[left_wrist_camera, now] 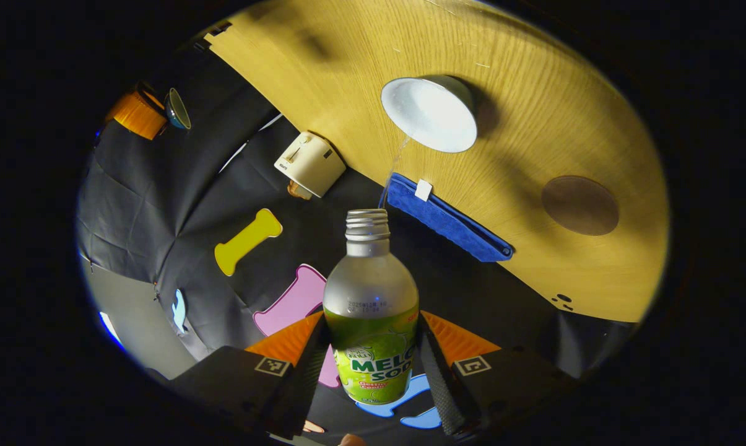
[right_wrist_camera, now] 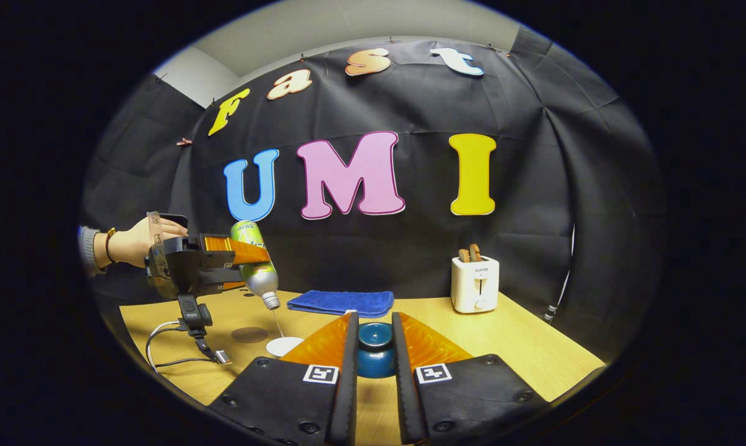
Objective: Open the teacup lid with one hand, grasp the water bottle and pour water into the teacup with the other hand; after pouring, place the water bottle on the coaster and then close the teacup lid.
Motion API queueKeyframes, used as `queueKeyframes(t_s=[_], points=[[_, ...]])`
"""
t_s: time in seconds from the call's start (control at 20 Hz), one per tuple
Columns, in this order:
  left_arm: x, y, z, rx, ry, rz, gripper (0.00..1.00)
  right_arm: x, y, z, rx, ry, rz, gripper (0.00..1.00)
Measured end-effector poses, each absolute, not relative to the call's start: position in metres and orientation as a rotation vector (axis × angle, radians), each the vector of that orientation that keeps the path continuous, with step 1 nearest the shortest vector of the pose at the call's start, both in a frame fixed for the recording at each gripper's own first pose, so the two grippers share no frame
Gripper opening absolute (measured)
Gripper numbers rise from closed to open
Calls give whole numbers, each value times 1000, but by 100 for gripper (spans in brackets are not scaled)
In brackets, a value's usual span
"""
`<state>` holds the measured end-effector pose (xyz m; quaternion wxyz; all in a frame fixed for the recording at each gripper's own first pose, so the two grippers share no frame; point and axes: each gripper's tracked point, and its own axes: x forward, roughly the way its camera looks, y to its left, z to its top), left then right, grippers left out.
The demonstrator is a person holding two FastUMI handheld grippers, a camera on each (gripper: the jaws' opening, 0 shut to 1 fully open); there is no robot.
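My left gripper (left_wrist_camera: 373, 331) is shut on a green-labelled water bottle (left_wrist_camera: 371, 297), which is tipped mouth-down toward the white teacup (left_wrist_camera: 431, 114). A thin stream of water (left_wrist_camera: 392, 168) runs from the bottle's open mouth into the cup. In the right gripper view, the left gripper (right_wrist_camera: 239, 260) and a hand (right_wrist_camera: 131, 241) hold the tilted bottle (right_wrist_camera: 256, 260) above the teacup (right_wrist_camera: 284, 345). My right gripper (right_wrist_camera: 374, 322) is shut on the dark blue teacup lid (right_wrist_camera: 376, 350), held up off the table. A round brown coaster (left_wrist_camera: 580, 204) lies beside the cup.
A folded blue cloth (right_wrist_camera: 342, 302) lies at the back of the wooden table (right_wrist_camera: 521, 347). A white toaster (right_wrist_camera: 475, 284) with bread stands at the back right. A cable (right_wrist_camera: 181, 347) trails from the left gripper onto the table near the coaster (right_wrist_camera: 249, 334).
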<state>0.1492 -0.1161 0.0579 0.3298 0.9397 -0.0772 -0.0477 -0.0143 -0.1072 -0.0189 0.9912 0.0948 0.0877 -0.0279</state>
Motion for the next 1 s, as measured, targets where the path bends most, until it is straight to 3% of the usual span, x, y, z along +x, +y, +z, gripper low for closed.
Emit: queueKeyframes(t_s=[0.25,0.55,0.6,0.65,1.0], points=[[153,-99,46,2293,-77,-129,81,-15,-111,-17,192,169,-62,31],[140,-106,-1,1625,52,-208,81,-14,-108,-20,196,177,-58,30],[137,-110,-6,1533,54,-211,81,-14,-108,-20,194,176,-58,26],[133,-112,-10,1430,64,-216,81,-13,-108,-20,193,174,-59,31],[123,-122,8,493,66,-210,80,-13,-108,-23,189,182,-57,30]])
